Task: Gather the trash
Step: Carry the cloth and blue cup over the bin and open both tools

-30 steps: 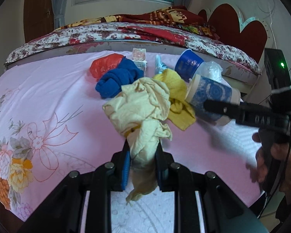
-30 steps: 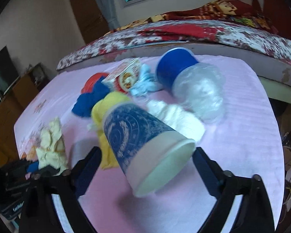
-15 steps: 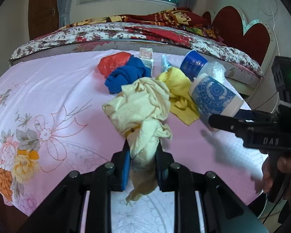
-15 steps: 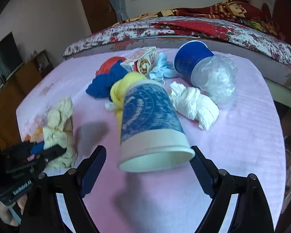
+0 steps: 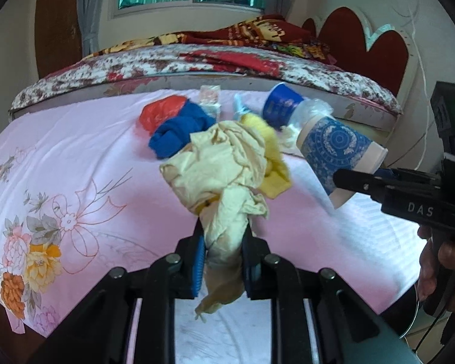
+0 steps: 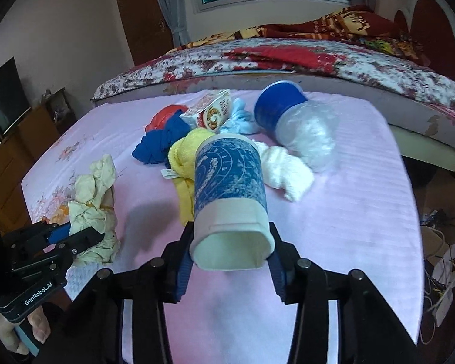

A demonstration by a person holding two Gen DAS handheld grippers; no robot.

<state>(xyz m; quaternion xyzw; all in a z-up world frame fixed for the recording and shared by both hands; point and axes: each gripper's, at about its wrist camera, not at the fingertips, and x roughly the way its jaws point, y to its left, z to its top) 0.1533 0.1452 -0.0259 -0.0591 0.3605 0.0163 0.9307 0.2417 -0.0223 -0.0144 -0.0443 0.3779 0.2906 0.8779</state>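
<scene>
Left gripper [image 5: 223,254]: jaws closed tight on a crumpled cream wad [image 5: 218,170], which stands up out of the pads and hangs a tail below them. The wad is lifted clear of the pink sheet [image 5: 75,151].

Right gripper [image 6: 230,261]: jaws have just been closing and now press both sides of a blue patterned cup [image 6: 230,194] near its white rim. The rim is squeezed out of round. The cup's open mouth faces the camera, its base pointing away toward the pile. From the left wrist view the cup [image 5: 336,148] is held tilted above the sheet, off its surface.

Remaining items lie grouped at the far middle of the sheet: a yellow cloth [image 6: 183,157] directly behind the cup, a blue cloth [image 6: 160,142] left of it, a red bag [image 6: 163,115] beyond that, a small carton [image 6: 210,112], a light blue scrap [image 6: 239,121], a white tissue [image 6: 288,173], and a second blue cup [image 6: 276,106] on its side with clear plastic [image 6: 309,136] bulging from its mouth.

A hand [image 5: 439,261] grips the right tool's handle at the frame edge.
</scene>
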